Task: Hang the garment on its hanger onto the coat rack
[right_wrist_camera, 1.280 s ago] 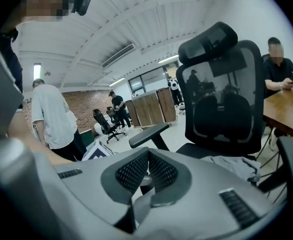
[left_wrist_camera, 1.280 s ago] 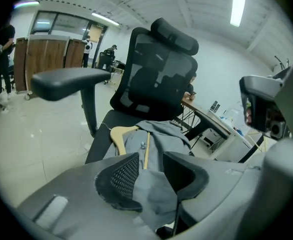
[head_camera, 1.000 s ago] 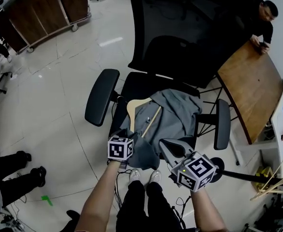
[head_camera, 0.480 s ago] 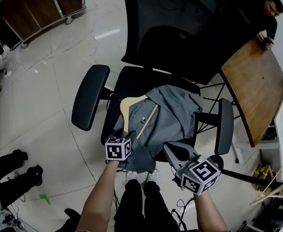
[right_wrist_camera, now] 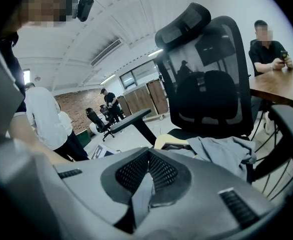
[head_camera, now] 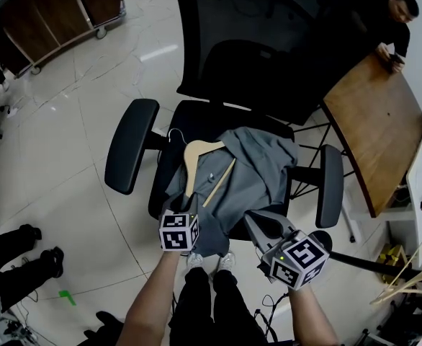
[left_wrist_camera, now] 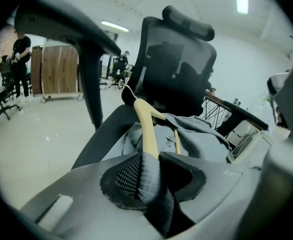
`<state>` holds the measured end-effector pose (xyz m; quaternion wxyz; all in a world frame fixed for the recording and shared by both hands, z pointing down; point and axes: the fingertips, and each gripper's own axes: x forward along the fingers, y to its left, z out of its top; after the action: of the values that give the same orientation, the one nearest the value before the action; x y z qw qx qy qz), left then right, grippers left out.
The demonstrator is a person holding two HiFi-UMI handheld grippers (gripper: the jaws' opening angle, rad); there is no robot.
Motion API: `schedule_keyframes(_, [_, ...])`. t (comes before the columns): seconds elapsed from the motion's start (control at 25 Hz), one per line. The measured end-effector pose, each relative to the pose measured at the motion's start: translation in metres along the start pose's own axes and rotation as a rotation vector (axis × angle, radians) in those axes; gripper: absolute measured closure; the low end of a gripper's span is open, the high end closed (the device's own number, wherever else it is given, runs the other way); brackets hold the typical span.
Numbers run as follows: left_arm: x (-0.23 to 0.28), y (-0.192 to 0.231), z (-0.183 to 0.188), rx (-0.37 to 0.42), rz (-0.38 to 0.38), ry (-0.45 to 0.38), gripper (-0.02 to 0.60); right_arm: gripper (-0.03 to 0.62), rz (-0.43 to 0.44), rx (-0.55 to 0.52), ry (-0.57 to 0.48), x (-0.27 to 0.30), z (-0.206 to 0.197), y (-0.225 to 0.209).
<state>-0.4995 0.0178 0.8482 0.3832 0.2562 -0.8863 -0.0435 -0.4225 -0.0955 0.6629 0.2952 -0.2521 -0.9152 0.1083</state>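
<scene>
The grey garment (head_camera: 260,170) lies crumpled on the seat of a black office chair (head_camera: 200,117), and its near edge hangs over the front of the seat, where both grippers meet it. The left gripper (left_wrist_camera: 149,160) has just been closing. A thick fold of the grey cloth now fills the gap between its mesh pads, and they pinch it right where the near end of the wooden hanger (head_camera: 195,158) comes out of the fabric. The right gripper (right_wrist_camera: 148,158) has its jaws drawn almost together on a thin strip of the same cloth. The hanger lies on the left half of the garment, one arm running toward the left gripper. Its metal hook points away, toward the chair's left armrest (head_camera: 130,148). The rest of the garment is heaped toward the right armrest (head_camera: 331,187). Behind the seat rises the chair's mesh backrest (head_camera: 268,42). To the right of the chair stands a wooden table (head_camera: 375,132), and a seated person (head_camera: 394,21) leans on its far end. Across the pale tiled floor (head_camera: 67,171), at the far left, stands a wooden cabinet on castors (head_camera: 60,13).
</scene>
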Motion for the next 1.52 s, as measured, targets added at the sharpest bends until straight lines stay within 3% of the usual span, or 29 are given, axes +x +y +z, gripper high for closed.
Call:
schedule_keyframes(0.08, [-0.005,-0.019,0.006,0.070,-0.043,-0.037,0.472,0.591,-0.002,0.000,-0.010,-0.004,0.003,0.000])
schedule_keyframes(0.16, [0.001,-0.036,-0.003,0.116,-0.088,0.000,0.498,0.591,-0.004,-0.002,-0.019,-0.009,0.005,0.002])
schedule_keyframes(0.28, [0.013,-0.046,-0.018,0.133,-0.102,0.067,0.511,0.591,-0.011,0.001,-0.035,-0.016,0.007,0.003])
schedule_keyframes(0.4, [0.015,-0.048,-0.012,0.143,-0.091,0.057,0.513,0.591,-0.023,0.007,-0.043,-0.025,0.005,-0.001])
schedule_keyframes(0.64, [-0.019,-0.071,0.052,0.295,-0.086,-0.075,0.514,0.591,-0.047,0.001,-0.068,-0.047,0.012,-0.008])
schedule_keyframes(0.88, [-0.078,-0.117,0.129,0.444,-0.149,-0.160,0.514,0.591,-0.060,-0.048,-0.156,-0.087,0.058,-0.003])
schedule_keyframes(1.24, [-0.189,-0.158,0.209,0.553,-0.169,-0.218,0.514,0.591,-0.085,-0.153,-0.307,-0.158,0.124,0.014])
schedule_keyframes(1.36, [-0.225,-0.165,0.235,0.601,-0.169,-0.246,0.514,0.591,-0.117,-0.175,-0.359,-0.182,0.141,0.024])
schedule_keyframes(1.52, [-0.271,-0.171,0.259,0.635,-0.223,-0.305,0.514,0.591,-0.184,-0.200,-0.409,-0.211,0.152,0.042])
